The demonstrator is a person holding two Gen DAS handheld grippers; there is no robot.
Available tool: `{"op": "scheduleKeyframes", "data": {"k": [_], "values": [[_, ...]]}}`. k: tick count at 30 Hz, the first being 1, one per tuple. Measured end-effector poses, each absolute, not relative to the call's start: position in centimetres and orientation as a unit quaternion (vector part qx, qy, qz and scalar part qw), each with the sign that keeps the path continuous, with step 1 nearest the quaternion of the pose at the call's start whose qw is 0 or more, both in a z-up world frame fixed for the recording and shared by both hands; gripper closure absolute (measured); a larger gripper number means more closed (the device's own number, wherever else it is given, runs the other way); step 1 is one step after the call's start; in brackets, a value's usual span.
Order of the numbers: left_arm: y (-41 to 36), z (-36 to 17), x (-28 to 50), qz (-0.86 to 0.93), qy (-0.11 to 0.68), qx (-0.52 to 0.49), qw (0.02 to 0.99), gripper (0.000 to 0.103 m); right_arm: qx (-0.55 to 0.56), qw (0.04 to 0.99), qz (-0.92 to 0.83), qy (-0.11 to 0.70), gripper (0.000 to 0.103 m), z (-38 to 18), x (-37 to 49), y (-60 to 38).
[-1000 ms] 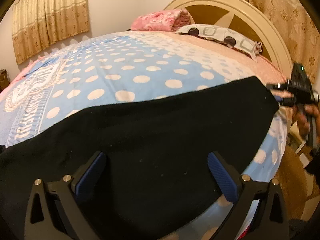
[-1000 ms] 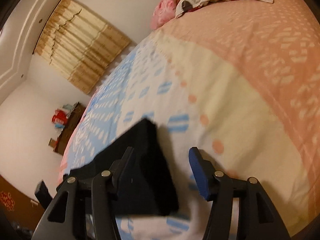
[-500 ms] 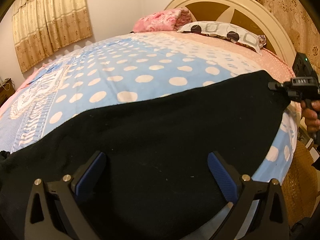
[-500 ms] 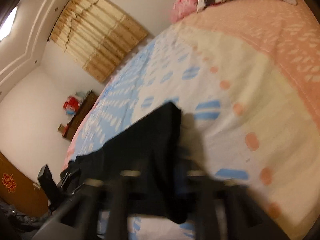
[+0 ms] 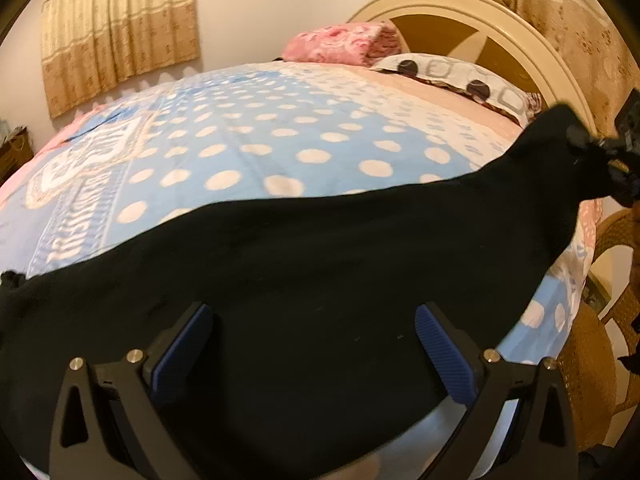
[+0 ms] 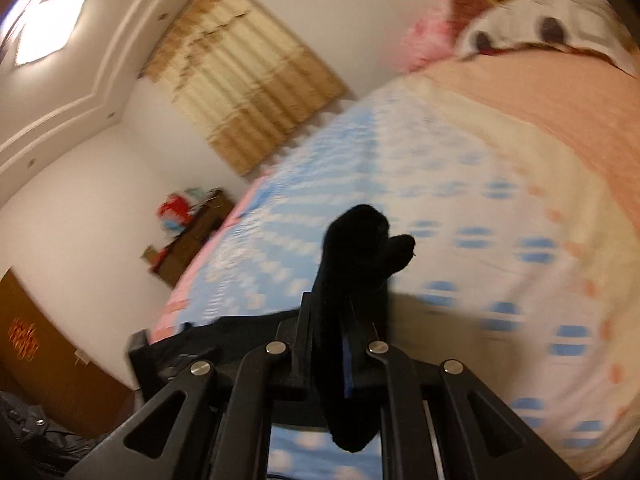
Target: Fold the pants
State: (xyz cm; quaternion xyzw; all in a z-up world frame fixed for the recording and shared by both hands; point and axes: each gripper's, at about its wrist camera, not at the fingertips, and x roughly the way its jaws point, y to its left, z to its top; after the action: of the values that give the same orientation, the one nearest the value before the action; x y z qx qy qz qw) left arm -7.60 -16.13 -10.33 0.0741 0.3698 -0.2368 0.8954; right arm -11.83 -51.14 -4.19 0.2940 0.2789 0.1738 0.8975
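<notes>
While left gripper (image 5: pixel 312 344) gapes — right gripper (image 6: pixel 344 344) pinches pants (image 6: pixel 352 264).

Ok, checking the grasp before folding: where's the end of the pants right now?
In the right wrist view, the pants end is pinched in the shut right gripper, lifted above the blue dotted bedspread.

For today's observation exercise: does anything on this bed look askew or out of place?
Only the black pants: one end is bunched and lifted off the polka-dot bedspread, pinched in the right hand-held gripper. The left hand-held gripper is open above them.
</notes>
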Motion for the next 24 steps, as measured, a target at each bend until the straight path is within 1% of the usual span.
{"op": "scheduleKeyframes", "data": {"k": [3, 7, 11, 14, 19, 24], "values": [[-13.9, -10.0, -7.5, -0.220, 0.379, 0.060, 0.897, 0.000, 0.291, 0.887, 0.227, 0.279, 0.093, -2.4, -10.5, -46.3], [-10.0, -8.9, -7.7, -0.196, 0.381, 0.034, 0.903, 0.000, 0.264, 0.877, 0.267, 0.300, 0.093, -1.8, -8.2, -39.4], [-5.7, -7.5, -8.9, -0.164, 0.365, 0.037, 0.916, 0.000, 0.194, 0.884, 0.269, 0.330, 0.093, -1.9, -6.2, -32.2], [-3.0, -6.9, -9.5, -0.145, 0.355, 0.033, 0.923, 0.000, 0.160, 0.876, 0.290, 0.350, 0.093, -2.5, -4.7, -27.0], [-0.3, -7.2, -9.6, -0.116, 0.344, 0.018, 0.931, 0.000, 0.114, 0.868, 0.297, 0.381, 0.093, -4.3, -3.4, -21.0], [1.3, -7.3, -9.5, -0.101, 0.342, 0.004, 0.934, 0.000, 0.092, 0.857, 0.298, 0.409, 0.093, -5.9, -2.4, -17.6]]}}
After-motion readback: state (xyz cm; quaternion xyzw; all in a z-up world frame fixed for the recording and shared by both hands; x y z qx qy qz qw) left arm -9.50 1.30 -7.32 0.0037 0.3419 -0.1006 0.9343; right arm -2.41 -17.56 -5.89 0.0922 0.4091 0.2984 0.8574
